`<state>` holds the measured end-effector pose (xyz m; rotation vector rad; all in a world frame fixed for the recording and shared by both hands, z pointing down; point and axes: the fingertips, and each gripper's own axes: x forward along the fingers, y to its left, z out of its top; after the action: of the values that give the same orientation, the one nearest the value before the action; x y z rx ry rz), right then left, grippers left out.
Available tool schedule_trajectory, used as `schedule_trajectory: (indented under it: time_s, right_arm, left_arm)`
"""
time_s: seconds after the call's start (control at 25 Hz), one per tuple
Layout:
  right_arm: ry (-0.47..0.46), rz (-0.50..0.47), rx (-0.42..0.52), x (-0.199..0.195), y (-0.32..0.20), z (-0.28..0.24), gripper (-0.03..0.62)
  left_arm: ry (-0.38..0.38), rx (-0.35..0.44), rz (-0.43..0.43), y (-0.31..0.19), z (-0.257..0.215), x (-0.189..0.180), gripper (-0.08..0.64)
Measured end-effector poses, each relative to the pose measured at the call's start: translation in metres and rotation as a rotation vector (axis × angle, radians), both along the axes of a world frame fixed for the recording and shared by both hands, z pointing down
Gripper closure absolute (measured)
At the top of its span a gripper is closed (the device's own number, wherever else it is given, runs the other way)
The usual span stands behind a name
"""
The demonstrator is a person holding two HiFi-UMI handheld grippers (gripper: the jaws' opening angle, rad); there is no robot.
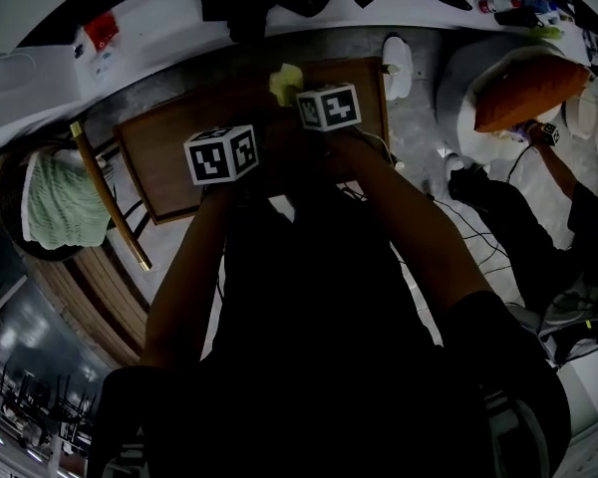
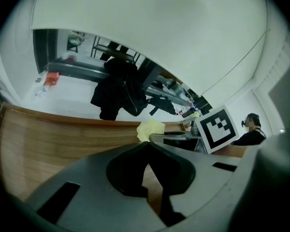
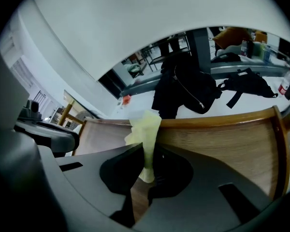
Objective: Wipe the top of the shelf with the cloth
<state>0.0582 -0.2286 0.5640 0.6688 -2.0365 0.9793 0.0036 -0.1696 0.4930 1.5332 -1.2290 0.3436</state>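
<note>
Head view: dim — the person's torso (image 1: pixel 329 366) nearly black.
Gripper views: brighter, wall (image 2: pixel 150 37) evenly lit.
Edges: fisheye bending, dark vignette.

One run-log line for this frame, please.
right hand-held gripper: shut on yellow cloth | left hand-held gripper: shut, empty | both over wooden shelf top | cloth-to-shelf contact: unclear

Cloth (image 3: pixel 145 127): pale yellow, bunched, upright, pinched between jaws of right gripper (image 3: pixel 146 153), near far edge of shelf top (image 3: pixel 222 134). Shelf top: brown wood, rectangular, flat.
</note>
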Motion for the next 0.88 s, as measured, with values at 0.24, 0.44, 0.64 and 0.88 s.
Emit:
schedule_trajectory:
  time_s: [0.24,0.44,0.64,0.88]
  right_arm:
    - [0.017,0.057,0.008,0.034,-0.012,-0.001,0.551]
    - [0.029,0.098,0.023,0.058,-0.020,-0.001,0.551]
    - [0.050,0.149,0.037,0.082,-0.028,-0.004,0.551]
    - [0.094,0.251,0.041,0.115,-0.036,-0.005,0.551]
  left_arm:
    - [0.002,0.002,0.017,-0.005,0.001,0.019,0.549]
    - [0.013,0.009,0.019,-0.011,0.003,0.032,0.549]
    - [0.030,0.039,0.045,-0.026,-0.001,0.050,0.549]
    - [0.035,0.044,0.075,-0.024,-0.003,0.064,0.549]
